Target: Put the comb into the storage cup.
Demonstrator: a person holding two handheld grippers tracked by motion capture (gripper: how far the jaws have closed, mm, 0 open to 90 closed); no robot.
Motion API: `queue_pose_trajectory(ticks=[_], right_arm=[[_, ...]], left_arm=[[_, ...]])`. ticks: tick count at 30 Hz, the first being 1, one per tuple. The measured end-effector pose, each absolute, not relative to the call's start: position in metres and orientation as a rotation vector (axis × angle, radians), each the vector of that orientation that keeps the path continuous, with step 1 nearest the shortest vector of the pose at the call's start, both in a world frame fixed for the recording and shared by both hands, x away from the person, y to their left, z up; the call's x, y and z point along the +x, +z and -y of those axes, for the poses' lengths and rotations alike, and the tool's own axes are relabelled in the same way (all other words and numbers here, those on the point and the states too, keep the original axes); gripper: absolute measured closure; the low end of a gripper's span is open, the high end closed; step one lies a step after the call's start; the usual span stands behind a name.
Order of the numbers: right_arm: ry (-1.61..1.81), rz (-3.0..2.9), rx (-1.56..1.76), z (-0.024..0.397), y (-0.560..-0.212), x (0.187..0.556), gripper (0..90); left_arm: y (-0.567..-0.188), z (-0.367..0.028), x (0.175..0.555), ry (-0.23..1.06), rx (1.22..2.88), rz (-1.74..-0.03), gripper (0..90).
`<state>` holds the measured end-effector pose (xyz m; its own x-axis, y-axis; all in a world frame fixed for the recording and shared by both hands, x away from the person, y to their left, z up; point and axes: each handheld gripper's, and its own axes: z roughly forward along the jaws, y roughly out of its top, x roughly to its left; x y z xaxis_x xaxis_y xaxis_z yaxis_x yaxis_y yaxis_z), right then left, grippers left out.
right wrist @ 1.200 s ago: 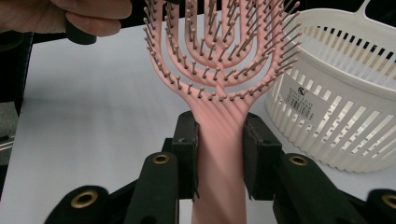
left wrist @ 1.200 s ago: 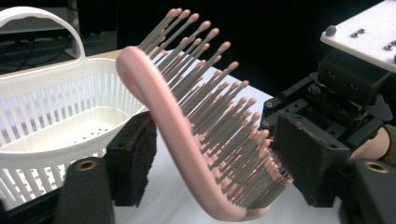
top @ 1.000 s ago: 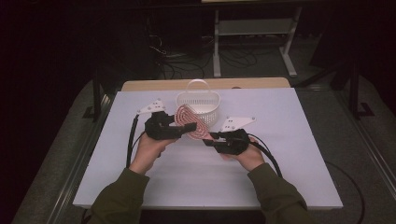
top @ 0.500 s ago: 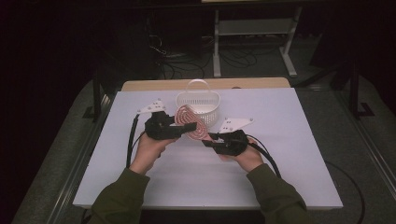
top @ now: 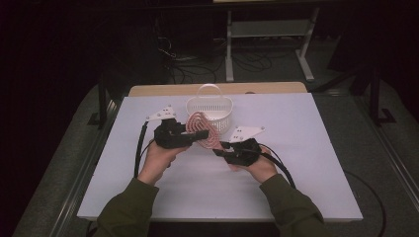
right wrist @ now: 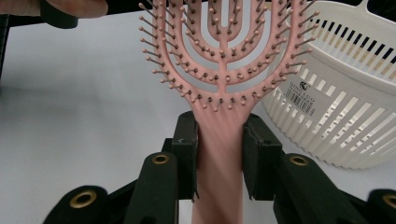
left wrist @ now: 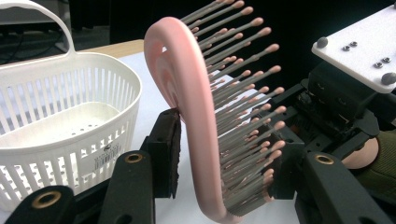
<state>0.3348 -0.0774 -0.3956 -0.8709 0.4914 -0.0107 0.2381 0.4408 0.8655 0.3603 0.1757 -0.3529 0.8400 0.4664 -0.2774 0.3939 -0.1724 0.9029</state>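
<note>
Hairbrush clamped by right claw at handle, left claw closing on head.

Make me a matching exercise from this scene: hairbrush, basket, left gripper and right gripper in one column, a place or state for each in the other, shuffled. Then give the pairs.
Things:
1. hairbrush
2. basket
3. left gripper
4. right gripper

Places or states:
A. white, empty, standing on the table
B. jaws clamped on the pink handle
C. pink, held up between both grippers
D. jaws around the bristled head, having just been closing

Pairs: 1-C, 2-A, 3-D, 4-B
</note>
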Motion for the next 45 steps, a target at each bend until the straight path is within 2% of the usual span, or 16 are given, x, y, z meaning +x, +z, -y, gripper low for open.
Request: queue_pose_trajectory(ticks=[7,9,24,30,45], right_arm=[[1.389,-2.439,0.631,0.075,-0.397,0.335,67.9],[1.384,-2.443,0.641,0.074,-0.397,0.335,67.9],[1.401,-2.446,0.643,0.073,-0.398,0.335,67.6],[1.424,-2.444,0.658,0.074,-0.397,0.336,61.2],[1.5,-2.431,0.81,0.089,-0.392,0.342,37.0]], left_arm=[[-0.352,-0.175,0.359,0.066,1.785,-0.646,57.1],[-0.352,-0.175,0.359,0.057,1.77,-0.636,63.3],[-0.349,-0.174,0.355,0.081,1.77,-0.619,64.2],[-0.347,-0.177,0.355,0.094,1.754,-0.625,64.3],[-0.343,-0.192,0.357,0.117,1.726,-0.643,64.3]])
